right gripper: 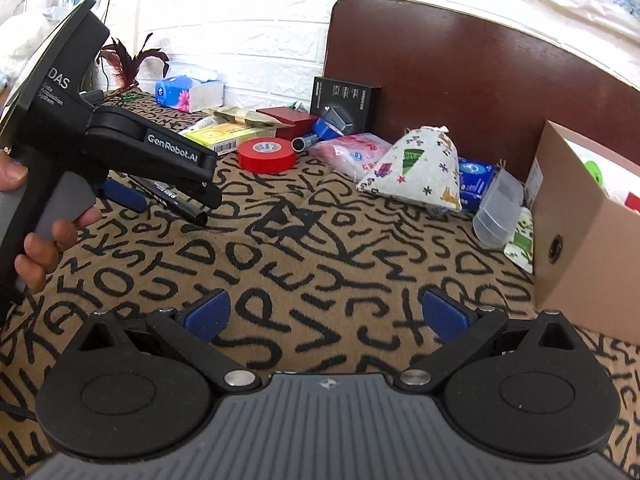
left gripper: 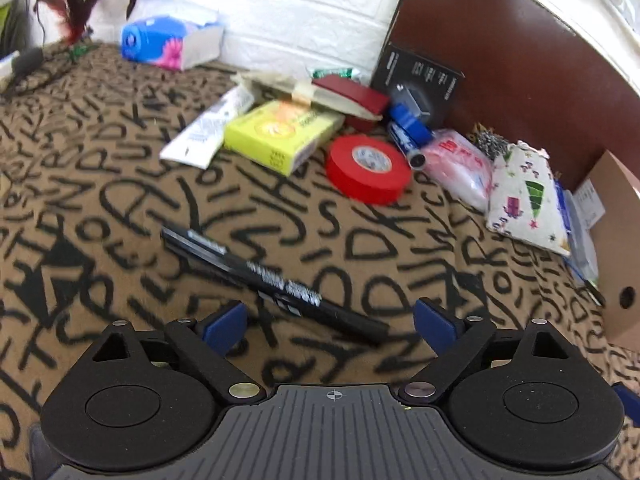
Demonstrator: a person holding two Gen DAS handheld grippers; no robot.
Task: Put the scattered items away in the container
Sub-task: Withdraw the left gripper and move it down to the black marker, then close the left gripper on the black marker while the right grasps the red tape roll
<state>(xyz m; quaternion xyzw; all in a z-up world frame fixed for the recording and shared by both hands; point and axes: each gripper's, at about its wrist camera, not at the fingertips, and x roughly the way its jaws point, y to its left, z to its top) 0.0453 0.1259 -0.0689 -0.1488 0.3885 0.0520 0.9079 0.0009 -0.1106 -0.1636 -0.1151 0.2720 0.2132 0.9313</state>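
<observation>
A black marker pen [left gripper: 276,280] lies on the patterned cloth, its near end between my open left gripper [left gripper: 330,322] fingers; it also shows in the right wrist view [right gripper: 176,200] under the left gripper. Beyond lie a red tape roll [left gripper: 368,168], a yellow box [left gripper: 280,136], a white tube [left gripper: 208,128], a red box [left gripper: 356,100], a pink packet [left gripper: 460,164] and a printed cloth pouch [left gripper: 524,196]. The cardboard box [right gripper: 580,232] stands at the right. My right gripper [right gripper: 326,316] is open and empty above the cloth.
A brown headboard [right gripper: 460,80] and a white brick wall [right gripper: 248,20] close the back. A tissue pack [left gripper: 168,42] and feathers [left gripper: 80,8] sit at the far left. A clear plastic case [right gripper: 498,212] and a blue packet [right gripper: 474,180] lie by the cardboard box.
</observation>
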